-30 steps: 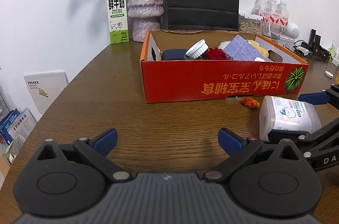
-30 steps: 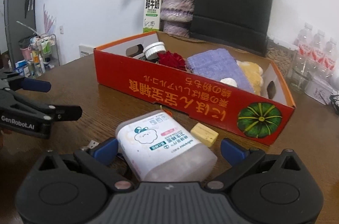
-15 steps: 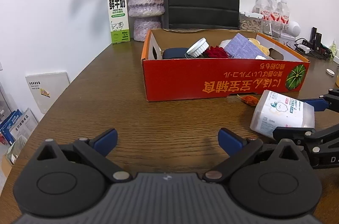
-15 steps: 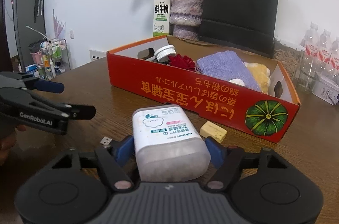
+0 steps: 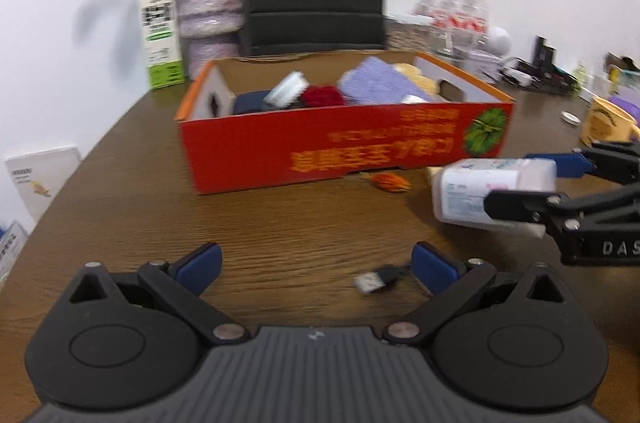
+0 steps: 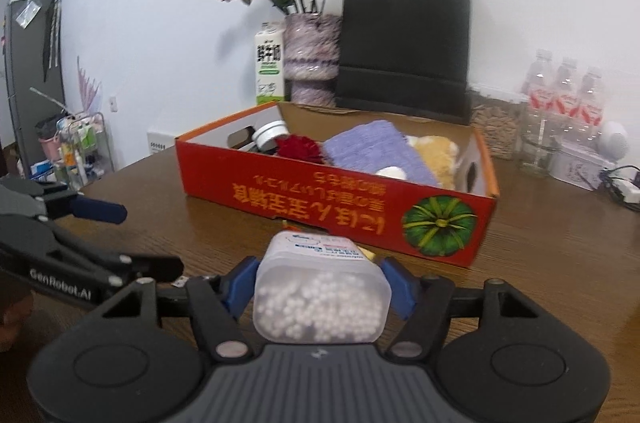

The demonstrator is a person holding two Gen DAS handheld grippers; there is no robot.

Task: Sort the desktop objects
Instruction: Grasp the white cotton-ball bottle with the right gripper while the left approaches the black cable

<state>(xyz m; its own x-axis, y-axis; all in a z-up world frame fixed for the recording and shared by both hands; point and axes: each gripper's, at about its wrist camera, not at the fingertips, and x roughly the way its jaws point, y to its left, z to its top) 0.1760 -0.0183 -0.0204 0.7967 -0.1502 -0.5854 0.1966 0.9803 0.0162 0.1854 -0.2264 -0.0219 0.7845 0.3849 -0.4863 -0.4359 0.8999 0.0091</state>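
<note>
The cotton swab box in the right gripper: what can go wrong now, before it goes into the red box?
1. The right gripper holds the cotton swab box only near one end, so the box may tip or slip out.
2. The red cardboard box is already crowded with a purple cloth and a red flower; the swab box may land on them and roll.
3. The open left gripper is close beside; the two could bump.
</note>
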